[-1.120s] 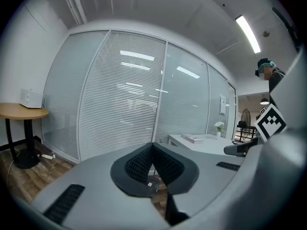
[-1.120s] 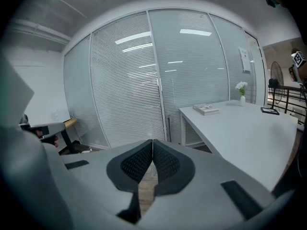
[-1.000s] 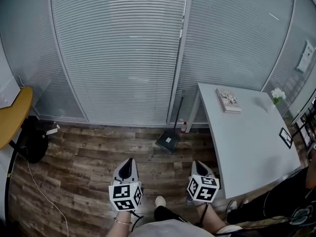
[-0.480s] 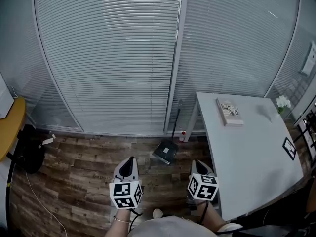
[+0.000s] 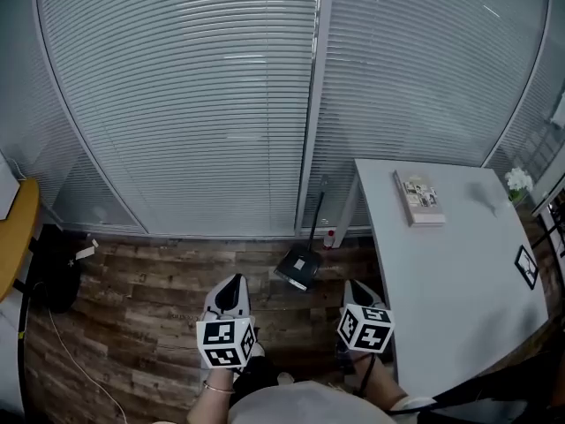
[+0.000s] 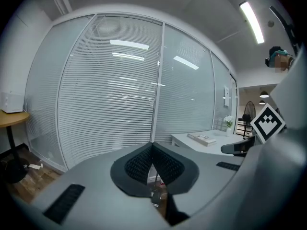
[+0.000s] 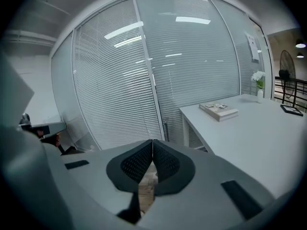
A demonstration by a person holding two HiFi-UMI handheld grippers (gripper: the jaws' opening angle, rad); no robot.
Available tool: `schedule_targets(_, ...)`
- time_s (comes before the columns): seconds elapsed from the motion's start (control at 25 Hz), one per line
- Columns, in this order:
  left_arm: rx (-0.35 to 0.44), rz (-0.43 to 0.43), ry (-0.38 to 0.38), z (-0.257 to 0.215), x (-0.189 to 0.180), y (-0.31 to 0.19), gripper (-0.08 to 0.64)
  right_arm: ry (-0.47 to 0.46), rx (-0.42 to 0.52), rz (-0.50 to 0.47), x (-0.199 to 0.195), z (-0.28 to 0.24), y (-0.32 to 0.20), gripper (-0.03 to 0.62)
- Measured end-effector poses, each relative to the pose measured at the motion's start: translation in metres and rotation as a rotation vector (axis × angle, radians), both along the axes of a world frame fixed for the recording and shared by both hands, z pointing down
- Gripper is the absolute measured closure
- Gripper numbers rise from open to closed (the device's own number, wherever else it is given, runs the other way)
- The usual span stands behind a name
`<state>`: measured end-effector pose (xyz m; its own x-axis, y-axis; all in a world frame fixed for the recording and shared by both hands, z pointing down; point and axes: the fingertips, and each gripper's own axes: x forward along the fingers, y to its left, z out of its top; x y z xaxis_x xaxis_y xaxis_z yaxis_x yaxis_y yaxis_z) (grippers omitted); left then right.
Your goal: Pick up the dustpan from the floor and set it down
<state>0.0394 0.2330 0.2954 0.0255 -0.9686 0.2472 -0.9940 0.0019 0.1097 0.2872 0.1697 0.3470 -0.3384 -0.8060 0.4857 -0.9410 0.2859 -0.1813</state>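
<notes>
Glass partition wall point(image 5: 203, 104), slatted blinds drawn behind it, fills the upper head view; one pale upright post point(image 5: 311, 113) divides it.

Wood-plank floor point(image 5: 141, 316) below, dark and weathered in tone.

White table point(image 5: 450, 272) at right, its near-left corner close to the post. At the far left edge, a slice of a yellow round tabletop point(image 5: 19, 228), with a black bag point(image 5: 55, 268) on the floor beside it and a thin white cable point(image 5: 75, 356) trailing across the planks.

Left gripper point(image 5: 232, 283) and right gripper point(image 5: 356, 286) are held side by side low in the head view, both aimed toward the wall, each with its marker cube nearest the camera. Left gripper view: the ribbed black pads meet at their tips, nothing between them. Right gripper view: the same, pads closed tip to tip and empty.

Dustpan point(image 5: 300, 268), dark grey, sits on the floor at the foot of the post, just beside the table's corner leg. Its long handle point(image 5: 315, 215) stands up along the post. It lies ahead of the grippers and between their lines, clear of both.

On the table: a book point(image 5: 420, 198) lying flat near the wall end, a small black picture frame point(image 5: 527, 266) toward the right edge, and white flowers point(image 5: 516, 181) at the far corner.

A small red item point(image 5: 329, 234) at the base of the wall near the handle; too small to identify.
</notes>
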Motion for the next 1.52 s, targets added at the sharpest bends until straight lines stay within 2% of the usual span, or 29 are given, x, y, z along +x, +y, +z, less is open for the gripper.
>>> schedule_targets(0.28,-0.007,0.030,0.029,0.014,-0.013,-0.057,0.543,0.016,-0.017,0.044,-0.004,0.011,-0.045,0.560)
schedule_targets(0.6,0.007,0.097,0.067,0.006,-0.043,-0.162,0.543,0.041,-0.005,0.086,-0.044,-0.006,-0.129,0.560)
schedule_targets(1.0,0.004,0.169,0.074,0.005,-0.086,-0.272,0.543,0.046,0.001,0.142,-0.090,-0.013,-0.223,0.560)
schedule_targets(1.2,-0.032,0.217,0.072,0.014,-0.091,-0.307,0.543,0.042,-0.004,0.184,-0.097,-0.013,-0.247,0.560)
schedule_targets(1.32,-0.048,0.219,0.070,0.014,-0.087,-0.320,0.543,0.045,-0.023,0.188,-0.091,-0.011,-0.258,0.560)
schedule_targets(1.52,-0.099,0.210,0.056,0.043,-0.079,-0.322,0.543,0.045,-0.071,0.180,-0.080,0.018,-0.267,0.560)
